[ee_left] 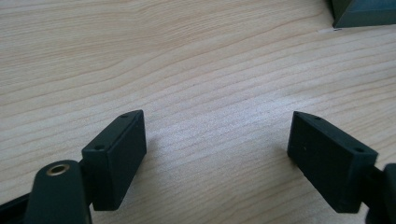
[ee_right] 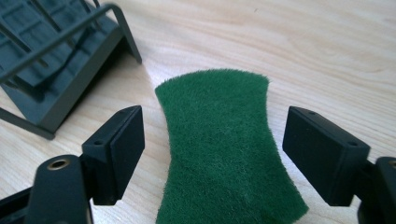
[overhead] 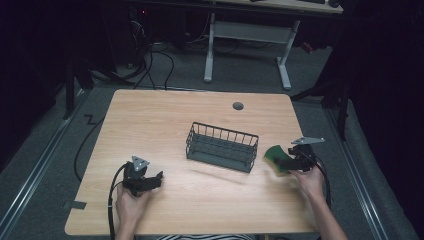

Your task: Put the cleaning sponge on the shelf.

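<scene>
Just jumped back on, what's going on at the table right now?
A person holds a two-jaw gripper in each hand at a wooden table. The right gripper is down at a green scouring pad that lies flat beside a dark wire basket. Its jaws stand open on either side of the pad, with a gap on both sides, so nothing is gripped yet. The left gripper is open over bare wood, nearer the person, holding nothing.

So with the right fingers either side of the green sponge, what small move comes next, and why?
Probably close the right gripper on the green sponge: it lies flat on the table between the open fingers, neither touching it. The wire basket stands right beside it, a likely destination.
</scene>
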Motion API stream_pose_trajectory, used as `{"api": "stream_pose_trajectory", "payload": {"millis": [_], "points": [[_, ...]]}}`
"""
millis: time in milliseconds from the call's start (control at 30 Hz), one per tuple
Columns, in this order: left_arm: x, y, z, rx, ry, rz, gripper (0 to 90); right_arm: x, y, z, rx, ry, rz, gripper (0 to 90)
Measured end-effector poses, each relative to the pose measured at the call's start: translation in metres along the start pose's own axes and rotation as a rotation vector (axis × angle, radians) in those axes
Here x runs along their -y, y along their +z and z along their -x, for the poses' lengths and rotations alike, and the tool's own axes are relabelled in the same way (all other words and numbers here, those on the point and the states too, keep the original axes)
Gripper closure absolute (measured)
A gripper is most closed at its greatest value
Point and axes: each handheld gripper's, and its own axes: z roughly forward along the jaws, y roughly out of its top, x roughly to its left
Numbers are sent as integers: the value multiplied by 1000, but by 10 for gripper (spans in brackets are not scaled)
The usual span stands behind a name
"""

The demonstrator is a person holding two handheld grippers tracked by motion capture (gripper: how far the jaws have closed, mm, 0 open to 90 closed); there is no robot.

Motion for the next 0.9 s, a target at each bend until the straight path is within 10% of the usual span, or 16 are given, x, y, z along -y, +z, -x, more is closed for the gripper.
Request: {"api": "stream_pose_trajectory", "payload": {"millis": [267,900], "points": [[0,0,0,-8,-7,-1,199,-8,5,3,53,-37,-44,184],[0,0,0,-12,-10,0,200,-7,30,2,13,-119,-201,292]]}}
